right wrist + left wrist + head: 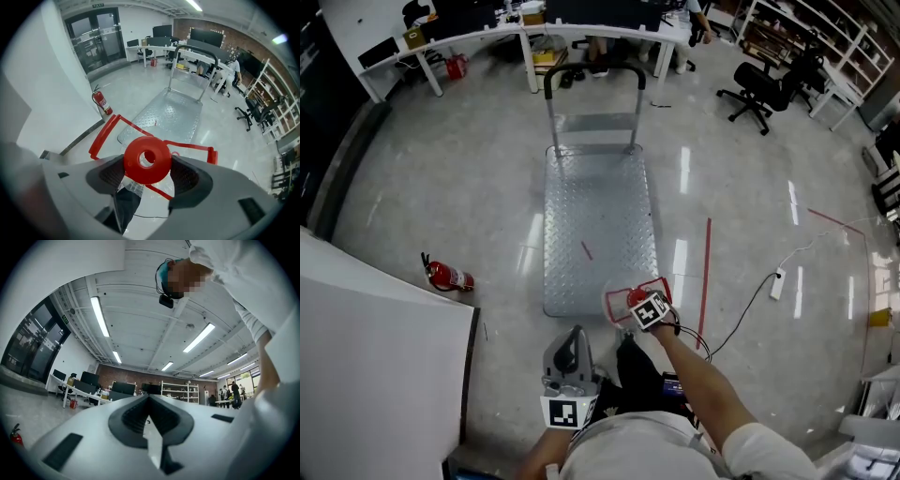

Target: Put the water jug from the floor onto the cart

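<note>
A person is standing on a glossy grey office floor (412, 187) at the near end of a flat metal cart (598, 225), whose ridged deck is lying bare and whose black-topped push handle (594, 73) is rising at the far end. White desks (487, 36) loaded with monitors are running along the far wall, and a black office chair (759, 94) is sitting well apart to the right.

The clear water jug (147, 159), with its red cap and red carrying frame, is hanging at the cart's near right corner. The right gripper (643, 306) is clamping it at the neck, both jaws pressing in on either side just under the cap. From these views it is not possible to say whether the jug's base is touching the floor or the deck.

The left gripper (572, 339) is being held close to the person's body, pointing upward toward the ceiling lights, its jaws drawn together with nothing between them.

A red fire extinguisher (448, 276) is lying on the floor left of the cart, beside a white partition (375, 356). A red line (705, 281) is running along the floor to the cart's right.
</note>
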`<action>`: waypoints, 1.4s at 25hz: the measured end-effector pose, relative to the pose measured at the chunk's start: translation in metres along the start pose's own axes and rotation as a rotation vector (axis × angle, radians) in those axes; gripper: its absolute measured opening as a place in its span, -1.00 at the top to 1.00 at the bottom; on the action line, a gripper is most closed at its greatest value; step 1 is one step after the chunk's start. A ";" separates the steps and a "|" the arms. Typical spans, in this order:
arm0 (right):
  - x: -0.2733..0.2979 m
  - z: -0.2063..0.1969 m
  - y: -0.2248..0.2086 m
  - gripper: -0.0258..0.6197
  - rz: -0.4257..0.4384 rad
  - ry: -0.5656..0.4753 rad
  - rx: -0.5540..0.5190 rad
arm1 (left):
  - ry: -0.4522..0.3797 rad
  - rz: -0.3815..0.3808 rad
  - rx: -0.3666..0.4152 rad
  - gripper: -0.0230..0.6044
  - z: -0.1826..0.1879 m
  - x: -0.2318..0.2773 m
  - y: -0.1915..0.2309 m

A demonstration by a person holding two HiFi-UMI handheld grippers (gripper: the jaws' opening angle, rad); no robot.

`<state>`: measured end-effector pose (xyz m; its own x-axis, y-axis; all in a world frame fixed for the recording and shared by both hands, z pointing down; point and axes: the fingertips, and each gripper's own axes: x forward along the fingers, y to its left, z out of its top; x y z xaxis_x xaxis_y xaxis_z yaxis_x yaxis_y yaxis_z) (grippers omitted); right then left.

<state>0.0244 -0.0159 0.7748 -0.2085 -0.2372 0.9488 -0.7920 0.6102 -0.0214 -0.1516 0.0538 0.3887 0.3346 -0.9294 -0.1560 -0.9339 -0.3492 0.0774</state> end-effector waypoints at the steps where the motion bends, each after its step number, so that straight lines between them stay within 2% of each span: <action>1: 0.005 0.008 -0.004 -0.01 0.002 -0.002 -0.001 | -0.003 0.001 0.002 0.92 -0.001 0.005 0.001; 8: 0.025 0.068 -0.040 -0.01 0.019 0.005 -0.022 | 0.029 0.022 0.019 0.92 0.004 0.064 0.012; 11: 0.051 0.077 -0.059 -0.01 0.027 0.008 -0.033 | 0.041 0.034 0.050 0.92 -0.016 0.087 0.012; 14: 0.074 0.087 -0.078 -0.01 0.034 -0.004 -0.037 | 0.047 0.058 0.038 0.92 -0.034 0.111 0.014; 20: 0.068 0.108 -0.077 -0.01 0.061 -0.044 -0.025 | 0.058 0.109 0.037 0.92 -0.034 0.109 0.018; 35: 0.060 0.091 -0.070 -0.01 0.076 -0.062 -0.078 | 0.063 0.110 0.037 0.92 -0.037 0.117 0.013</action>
<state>0.0154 -0.1419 0.8045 -0.3033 -0.2326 0.9241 -0.7260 0.6845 -0.0660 -0.1198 -0.0640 0.4083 0.2362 -0.9678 -0.0867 -0.9689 -0.2414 0.0544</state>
